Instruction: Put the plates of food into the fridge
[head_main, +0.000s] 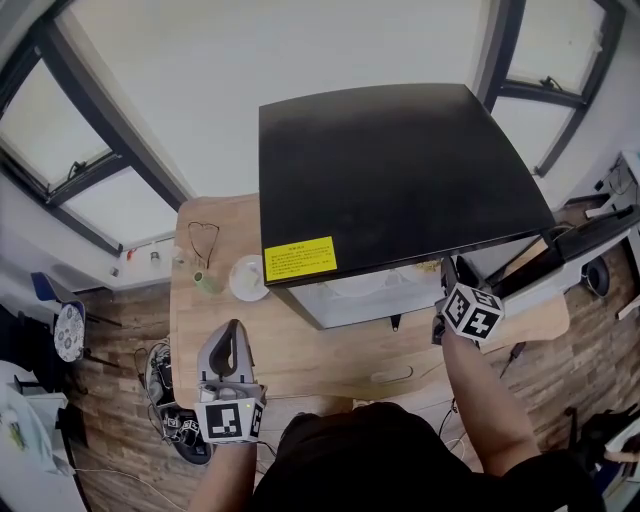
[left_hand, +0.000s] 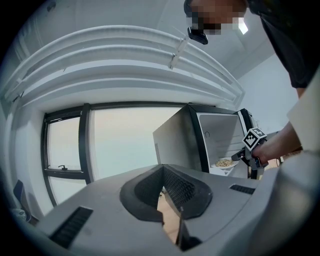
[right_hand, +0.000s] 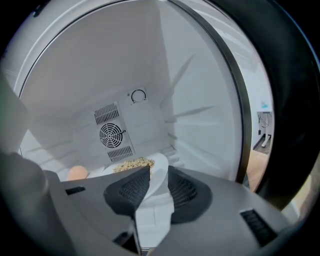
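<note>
**Plate of Food Sat Inside the Fridge, Right Jaws Loose Around Its Rim**

The small black-topped fridge (head_main: 400, 170) stood on the wooden table (head_main: 330, 360) with its door (head_main: 590, 235) swung open to the person's right. The right gripper (right_hand: 155, 175) reached into the white compartment. Its jaws stood apart, with the rim of the white plate (right_hand: 159, 167) between them, and the pads were not pressing on it. The plate lay on the fridge floor in front of the round fan grille (right_hand: 110, 135) on the back wall. It carried a heap of pale, grainy food (right_hand: 131, 164). A rounded tan item (right_hand: 76, 173) lay just to the left of it, and I could not tell what that was.

The left gripper (head_main: 234, 328) hung over the near left part of the table, well apart from the fridge. Its jaws were drawn together at the tips and held nothing, and only a sliver of the wood showed between them.

On the table left of the fridge sat another white dish (head_main: 248, 278). A small green object (head_main: 207, 282) lay just beside it, and a loop of thin wire (head_main: 203, 238) lay a little further back. A yellow label (head_main: 300, 258) was stuck at the near left corner of the fridge top.
</note>
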